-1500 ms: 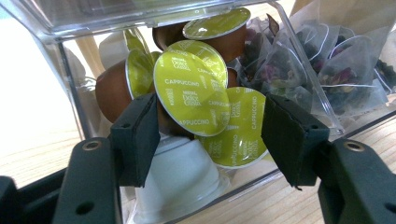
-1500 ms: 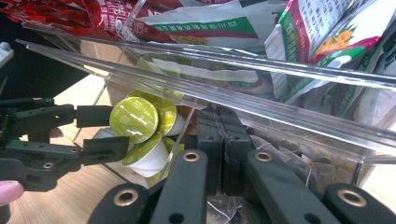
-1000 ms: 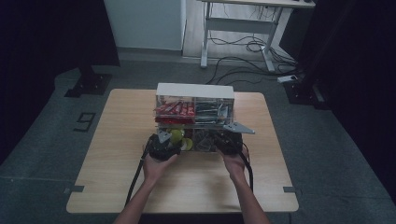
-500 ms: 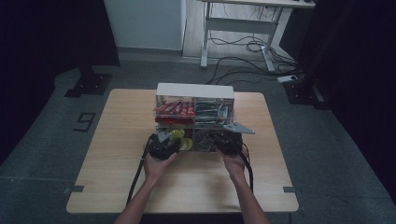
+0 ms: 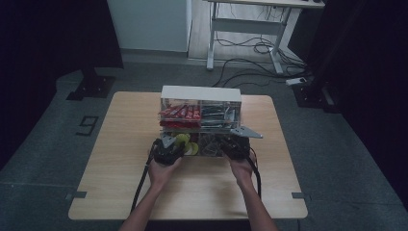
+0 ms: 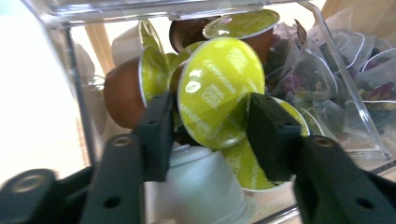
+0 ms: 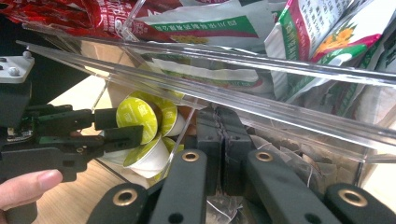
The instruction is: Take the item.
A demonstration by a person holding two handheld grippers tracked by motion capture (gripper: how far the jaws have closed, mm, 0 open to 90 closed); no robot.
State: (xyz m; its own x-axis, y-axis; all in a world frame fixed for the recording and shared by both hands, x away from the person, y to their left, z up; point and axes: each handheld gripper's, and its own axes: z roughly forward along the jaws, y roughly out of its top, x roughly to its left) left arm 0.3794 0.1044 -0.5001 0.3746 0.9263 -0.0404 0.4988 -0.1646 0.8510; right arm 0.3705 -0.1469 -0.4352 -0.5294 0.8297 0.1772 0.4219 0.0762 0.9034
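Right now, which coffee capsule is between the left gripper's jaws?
The capsule with its green foil lid facing the camera, between the left gripper jaws, which have just been closing. The brown capsule sits left, outside them.

Two grippers are at work: the left gripper (image 6: 208,126) and the right gripper (image 7: 222,140). One green-lidded capsule (image 6: 219,91) sits between the left jaws. Beyond and beside those jaws about six more capsules show, one of them a white capsule (image 6: 205,186) just below the jaws. One clear organizer (image 5: 200,115) stands ahead of both, with two tiers.
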